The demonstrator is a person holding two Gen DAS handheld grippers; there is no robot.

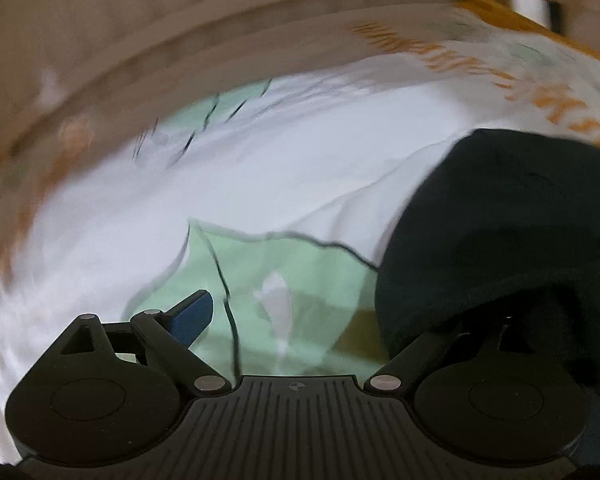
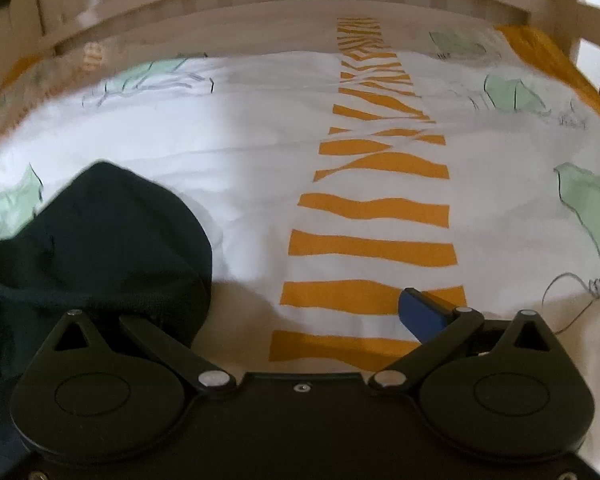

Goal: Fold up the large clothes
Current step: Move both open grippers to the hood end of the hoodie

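Observation:
A dark green garment (image 1: 504, 232) lies bunched on a bed. In the left wrist view it fills the right side and drapes over the right finger of my left gripper (image 1: 320, 320), whose blue left fingertip (image 1: 192, 316) is bare; the jaws stand wide apart. In the right wrist view the garment (image 2: 100, 240) sits at the left and covers the left finger of my right gripper (image 2: 292, 312). Its blue right fingertip (image 2: 420, 312) is bare and the jaws are wide apart. The left wrist view is blurred by motion.
The bed has a white sheet (image 2: 240, 140) with an orange striped band (image 2: 376, 208) and pale green patches (image 1: 300, 280). A beige slatted bed rail (image 2: 260, 0) runs along the far side, with a mustard edge (image 2: 548, 48) at the right.

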